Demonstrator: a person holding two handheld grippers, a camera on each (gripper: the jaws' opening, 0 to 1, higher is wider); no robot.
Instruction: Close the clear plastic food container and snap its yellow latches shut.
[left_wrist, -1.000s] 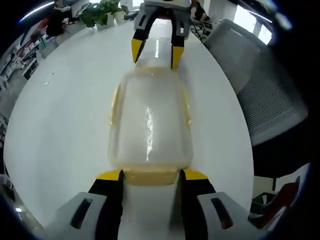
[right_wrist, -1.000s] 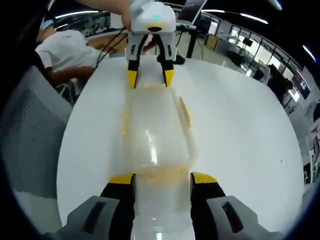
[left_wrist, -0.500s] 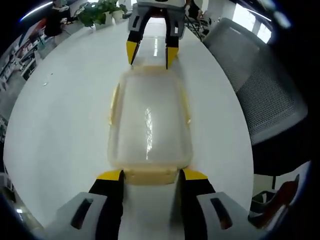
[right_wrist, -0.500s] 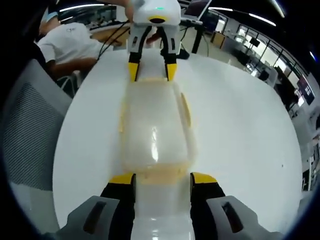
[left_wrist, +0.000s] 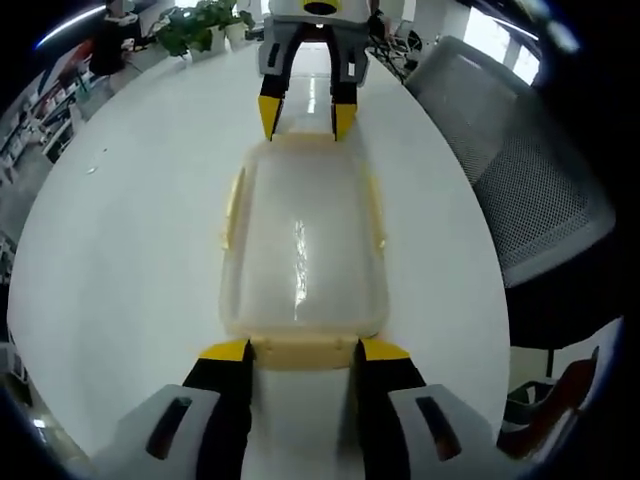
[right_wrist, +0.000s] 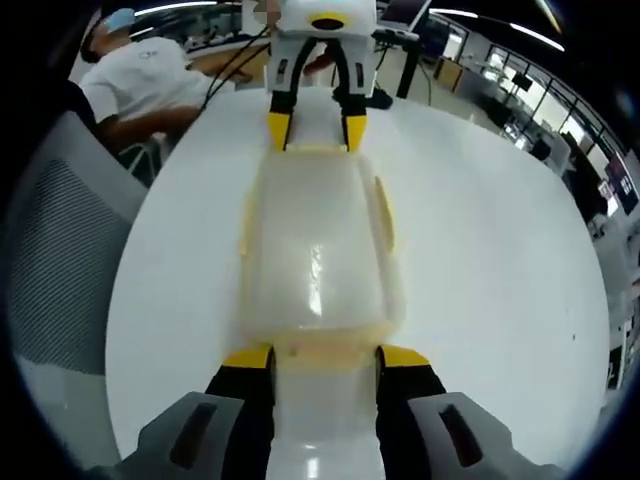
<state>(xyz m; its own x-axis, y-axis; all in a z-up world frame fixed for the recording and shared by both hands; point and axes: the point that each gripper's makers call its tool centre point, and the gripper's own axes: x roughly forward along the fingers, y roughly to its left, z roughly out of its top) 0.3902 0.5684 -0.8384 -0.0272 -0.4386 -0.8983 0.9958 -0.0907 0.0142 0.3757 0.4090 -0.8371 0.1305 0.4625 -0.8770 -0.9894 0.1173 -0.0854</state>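
A clear plastic food container (left_wrist: 300, 240) lies lengthwise on the white table (left_wrist: 120, 230), lid resting on it. Yellow latches (left_wrist: 232, 210) stand out along its long sides. My left gripper (left_wrist: 305, 352) is open, its yellow-tipped jaws on either side of the near end latch (left_wrist: 303, 355). At the far end my right gripper (left_wrist: 307, 118) stands open, its tips at the lid's edge. In the right gripper view the container (right_wrist: 315, 245) runs away from my right gripper (right_wrist: 325, 357), which straddles its end latch (right_wrist: 322, 352). The left gripper (right_wrist: 316, 130) stands at the opposite end.
A grey mesh chair (left_wrist: 520, 180) stands close to one side of the table, seen also as the chair (right_wrist: 60, 260) in the right gripper view. A person in a white shirt (right_wrist: 140, 85) sits beyond the table. Potted plants (left_wrist: 200, 25) stand past the far edge.
The right gripper has shifted slightly sideways and come a little closer to the far end of the lid. The container has stayed where it was. Both grippers remain open.
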